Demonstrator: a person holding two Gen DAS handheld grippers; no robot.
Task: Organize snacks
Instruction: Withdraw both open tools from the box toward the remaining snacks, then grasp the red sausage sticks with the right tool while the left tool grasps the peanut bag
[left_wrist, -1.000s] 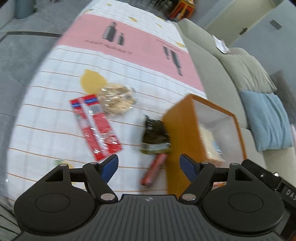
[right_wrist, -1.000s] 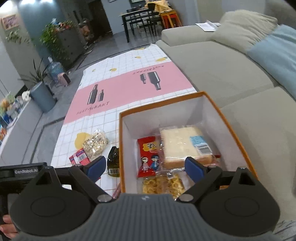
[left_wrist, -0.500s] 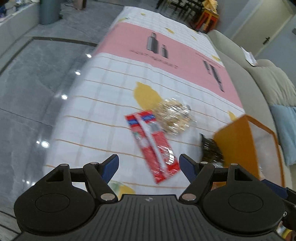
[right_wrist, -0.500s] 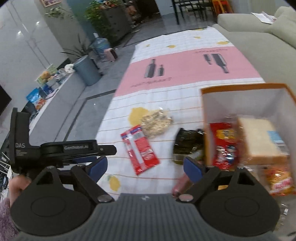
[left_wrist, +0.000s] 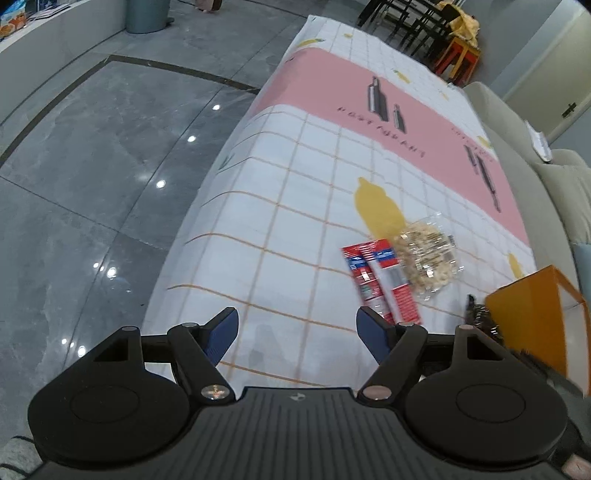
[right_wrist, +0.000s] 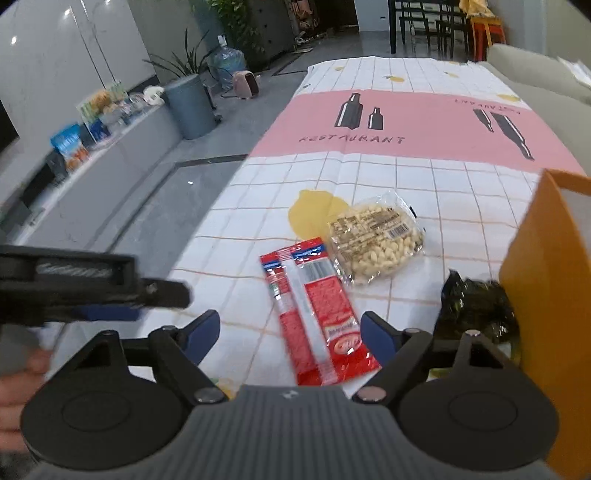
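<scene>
A long red snack packet (right_wrist: 317, 310) lies on the checked cloth, just ahead of my open, empty right gripper (right_wrist: 290, 332). A clear bag of nuts (right_wrist: 375, 240) lies beyond it, touching its far end. A dark green packet (right_wrist: 474, 306) lies against the orange box (right_wrist: 546, 280) at the right. In the left wrist view the red packet (left_wrist: 380, 278), nuts (left_wrist: 426, 254) and box (left_wrist: 532, 325) sit to the right of my open, empty left gripper (left_wrist: 297, 332), which hangs over bare cloth. The left gripper's body (right_wrist: 88, 286) shows at the left of the right wrist view.
The cloth-covered table (left_wrist: 314, 192) drops off at its left edge to a grey tiled floor (left_wrist: 92, 166). A grey sofa (left_wrist: 554, 184) runs along the right side. A low cabinet with packets (right_wrist: 81, 147) and a bin (right_wrist: 190, 107) stand far left.
Both grippers have swung left, away from the orange box. The box interior has left the right wrist view; the red packet now lies straight ahead of the right gripper. Both stay open.
</scene>
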